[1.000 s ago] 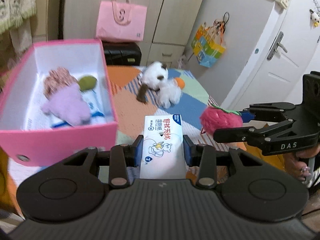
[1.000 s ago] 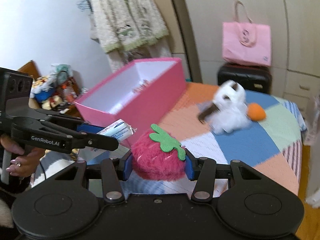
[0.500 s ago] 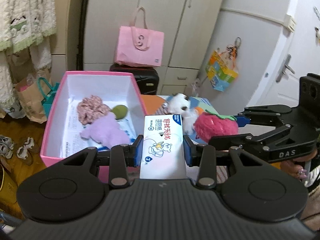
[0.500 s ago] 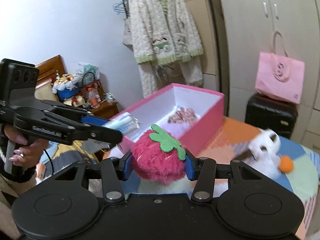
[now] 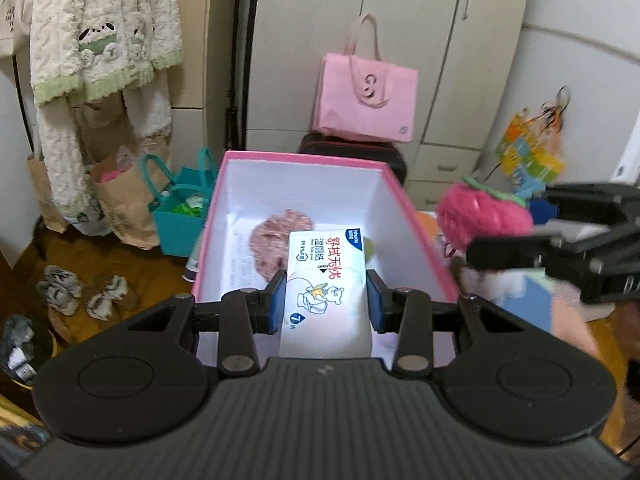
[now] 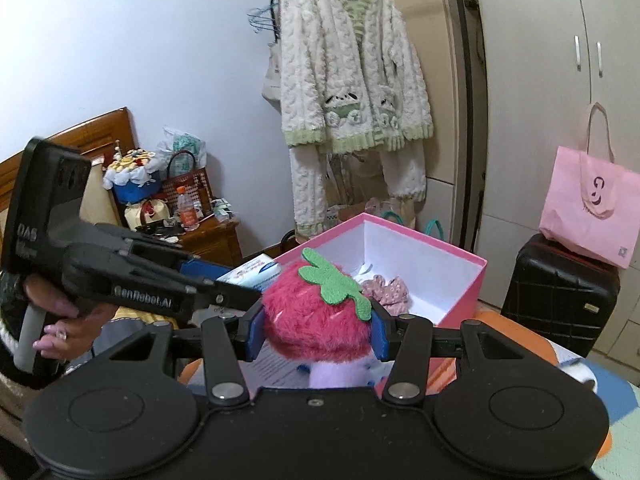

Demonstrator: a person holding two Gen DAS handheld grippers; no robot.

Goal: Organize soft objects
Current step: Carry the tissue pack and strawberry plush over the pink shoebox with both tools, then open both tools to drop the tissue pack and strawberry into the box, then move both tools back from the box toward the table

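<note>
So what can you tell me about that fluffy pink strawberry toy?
The strawberry toy is a round plush ball of shaggy hot-pink fur with pale flecks, topped by a flat green felt leaf. It is held in the air, squeezed on both sides by the blue pads of the right gripper, leaf tilted up and to the right. It hangs near the open pink box, close above a lilac plush. Whether it touches that plush is unclear.

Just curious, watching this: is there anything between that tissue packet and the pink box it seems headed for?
Nothing visible blocks it. The tissue packet, clamped in the left gripper, hangs over the open pink box. Inside lies a pink scrunchie, with bare floor beside it. The strawberry plush sits off to the right.
</note>
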